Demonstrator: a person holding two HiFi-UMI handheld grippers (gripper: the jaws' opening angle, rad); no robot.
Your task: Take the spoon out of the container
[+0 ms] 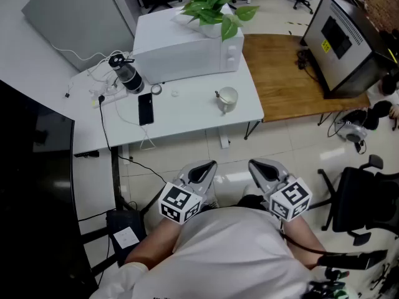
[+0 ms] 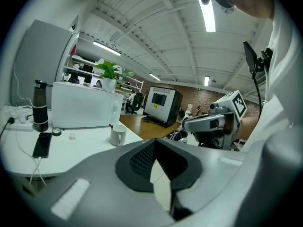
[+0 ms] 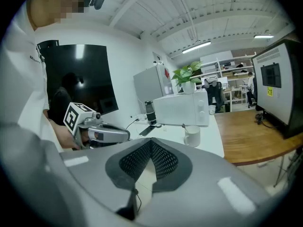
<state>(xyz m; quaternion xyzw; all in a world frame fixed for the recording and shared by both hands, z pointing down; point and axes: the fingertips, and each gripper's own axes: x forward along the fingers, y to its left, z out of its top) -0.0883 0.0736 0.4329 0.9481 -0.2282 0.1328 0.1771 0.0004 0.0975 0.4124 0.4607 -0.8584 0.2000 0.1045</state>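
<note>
White walls and pale floor tiles (image 1: 293, 148) frame an office room, where a wooden table (image 1: 293, 73) adjoins the white surface (image 1: 187, 114). A microwave (image 1: 187, 45) stands at the back of that surface. The left tongs (image 1: 202, 172) and the right tongs (image 1: 263, 169) are both pressed together and empty, held by the person's body, well apart from the surface. Near its right edge sits the cup (image 1: 228, 99), with the spoon (image 1: 217, 94) leaning inside. That spoon looks light, stiff and slick. Its bare handle above the rim seems the place to pinch, gently, lest the cup tip.
</note>
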